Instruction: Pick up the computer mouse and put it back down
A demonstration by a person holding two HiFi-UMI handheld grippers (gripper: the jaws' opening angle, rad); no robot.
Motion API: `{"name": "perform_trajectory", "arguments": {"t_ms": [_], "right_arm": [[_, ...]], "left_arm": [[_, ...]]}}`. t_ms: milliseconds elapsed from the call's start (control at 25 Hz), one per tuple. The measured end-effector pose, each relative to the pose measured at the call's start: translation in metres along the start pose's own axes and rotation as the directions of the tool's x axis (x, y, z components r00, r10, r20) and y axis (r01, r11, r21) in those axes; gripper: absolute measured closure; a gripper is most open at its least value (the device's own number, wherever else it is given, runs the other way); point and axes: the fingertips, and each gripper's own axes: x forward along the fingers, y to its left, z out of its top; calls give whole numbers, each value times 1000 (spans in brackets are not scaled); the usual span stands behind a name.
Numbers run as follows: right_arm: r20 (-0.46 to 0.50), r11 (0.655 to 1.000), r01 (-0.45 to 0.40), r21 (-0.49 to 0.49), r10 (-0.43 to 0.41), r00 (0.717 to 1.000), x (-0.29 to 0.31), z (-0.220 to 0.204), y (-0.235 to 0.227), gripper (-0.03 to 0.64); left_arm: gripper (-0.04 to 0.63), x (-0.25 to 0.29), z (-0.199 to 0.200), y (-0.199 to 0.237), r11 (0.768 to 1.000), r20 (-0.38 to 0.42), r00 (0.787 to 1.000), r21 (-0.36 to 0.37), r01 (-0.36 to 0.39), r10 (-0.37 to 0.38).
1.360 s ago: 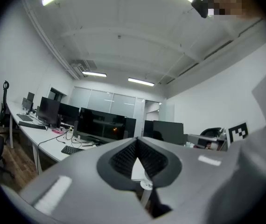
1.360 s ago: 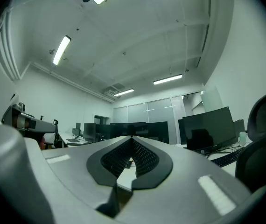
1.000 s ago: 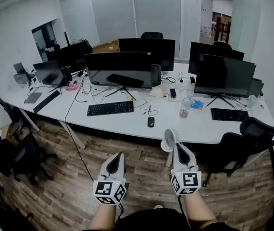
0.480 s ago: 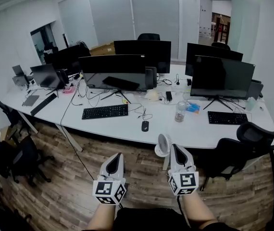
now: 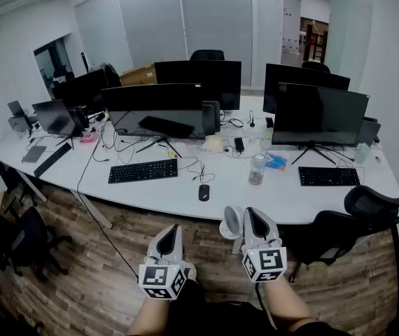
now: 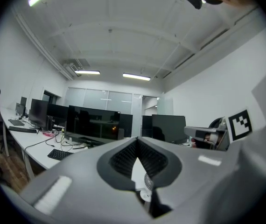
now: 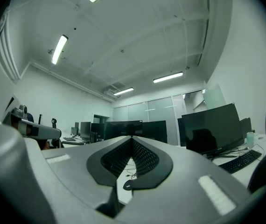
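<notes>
The black computer mouse point(image 5: 204, 192) lies on the long white desk point(image 5: 164, 194), near its front edge and right of a black keyboard point(image 5: 143, 171). In the right gripper view the mouse point(image 7: 127, 185) shows low in the gap under the jaw tips. Both grippers hang over the wooden floor, short of the desk and apart from the mouse. My left gripper point(image 5: 173, 231) point(image 6: 136, 140) is shut and holds nothing. My right gripper point(image 5: 250, 213) point(image 7: 132, 138) has its tips together, also with nothing in it.
A small white fan point(image 5: 232, 221) stands at the desk's front, just left of the right gripper. Several dark monitors point(image 5: 318, 114), a second keyboard point(image 5: 329, 176) and a clear bottle point(image 5: 257, 169) sit on the desk. Office chairs point(image 5: 367, 212) flank it; a cable point(image 5: 105, 229) hangs down.
Both grippers and the head have come closer to the desk. The mouse now sits lower and further left in the head view. The jaws have stayed as they were.
</notes>
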Motion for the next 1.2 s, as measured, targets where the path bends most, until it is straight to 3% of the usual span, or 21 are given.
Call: {"name": "perform_trajectory", "arguments": {"t_ms": [560, 800, 1040, 1200], "right_arm": [[13, 992, 116, -55, -116, 993, 163, -9, -17, 620], [-1, 981, 178, -77, -179, 984, 217, -19, -22, 620], [0, 961, 269, -71, -270, 963, 240, -26, -39, 620], [-40, 954, 292, -74, -295, 955, 242, -36, -53, 620]], "left_arm": [[543, 188, 20, 85, 983, 18, 983, -21, 184, -184], [543, 252, 8, 117, 964, -37, 964, -44, 262, -264], [543, 299, -16, 136, 957, -107, 953, 28, 288, -284], [543, 313, -37, 143, 964, -170, 949, -29, 264, -265]]}}
